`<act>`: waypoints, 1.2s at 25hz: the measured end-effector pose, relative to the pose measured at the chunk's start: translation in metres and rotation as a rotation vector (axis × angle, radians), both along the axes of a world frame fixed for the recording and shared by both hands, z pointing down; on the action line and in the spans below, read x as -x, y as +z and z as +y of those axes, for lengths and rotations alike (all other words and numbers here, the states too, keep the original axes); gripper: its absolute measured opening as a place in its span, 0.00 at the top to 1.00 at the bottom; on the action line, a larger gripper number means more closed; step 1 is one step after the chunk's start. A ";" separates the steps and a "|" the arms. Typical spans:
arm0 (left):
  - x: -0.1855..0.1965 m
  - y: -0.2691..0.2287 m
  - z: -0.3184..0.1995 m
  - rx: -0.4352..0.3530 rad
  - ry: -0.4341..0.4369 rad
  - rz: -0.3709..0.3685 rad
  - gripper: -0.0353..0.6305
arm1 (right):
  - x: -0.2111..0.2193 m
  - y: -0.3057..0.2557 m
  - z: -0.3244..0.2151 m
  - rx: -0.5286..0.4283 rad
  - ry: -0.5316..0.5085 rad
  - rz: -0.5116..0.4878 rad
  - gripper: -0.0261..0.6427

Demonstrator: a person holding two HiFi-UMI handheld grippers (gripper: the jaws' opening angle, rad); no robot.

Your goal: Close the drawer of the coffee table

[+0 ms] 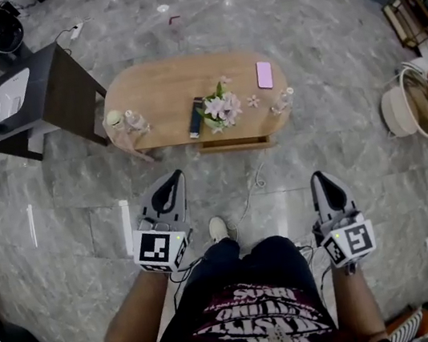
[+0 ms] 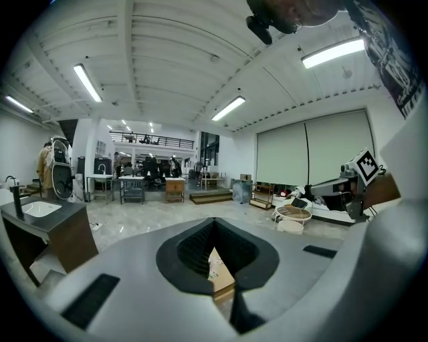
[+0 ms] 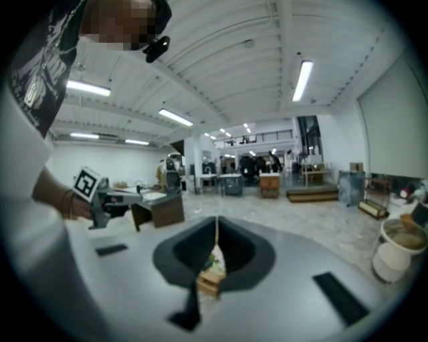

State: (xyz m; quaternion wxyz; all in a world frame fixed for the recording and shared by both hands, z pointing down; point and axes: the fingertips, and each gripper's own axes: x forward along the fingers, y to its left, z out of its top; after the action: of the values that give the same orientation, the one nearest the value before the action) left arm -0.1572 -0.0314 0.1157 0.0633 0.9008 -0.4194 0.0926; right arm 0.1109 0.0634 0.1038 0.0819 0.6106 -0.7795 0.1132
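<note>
Left gripper [image 1: 173,177]: your grey two-jaw tool had its jaws pressed together with nothing in them.
Right gripper [image 1: 318,179]: same, jaws together and empty.
Drawer [image 1: 234,146]: this shallow light-wood drawer stuck out slightly toward you, well ahead of both grippers and between their lines.
Coffee table [image 1: 159,86]: this oval wooden table's long axis ran left to right.

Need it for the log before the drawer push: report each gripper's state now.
Left gripper: closed, holding nothing.
Right gripper: closed, holding nothing.
</note>
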 end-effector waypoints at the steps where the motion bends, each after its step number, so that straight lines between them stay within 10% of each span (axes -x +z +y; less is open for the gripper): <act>1: -0.002 0.003 -0.005 0.006 -0.001 -0.003 0.91 | -0.002 0.002 -0.006 0.005 -0.002 0.000 0.91; 16: -0.045 0.063 -0.053 0.089 -0.127 -0.147 0.91 | -0.071 0.061 -0.093 0.065 -0.177 -0.050 0.91; 30: -0.063 0.259 -0.101 0.256 -0.033 -0.306 0.91 | -0.097 0.238 -0.149 0.241 -0.222 0.032 0.91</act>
State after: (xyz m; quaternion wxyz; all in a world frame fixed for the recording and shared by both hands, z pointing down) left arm -0.0944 -0.1321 0.3751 0.1144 0.8539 -0.4237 0.2798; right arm 0.2079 -0.0856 0.3417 0.1788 0.5081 -0.8216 0.1865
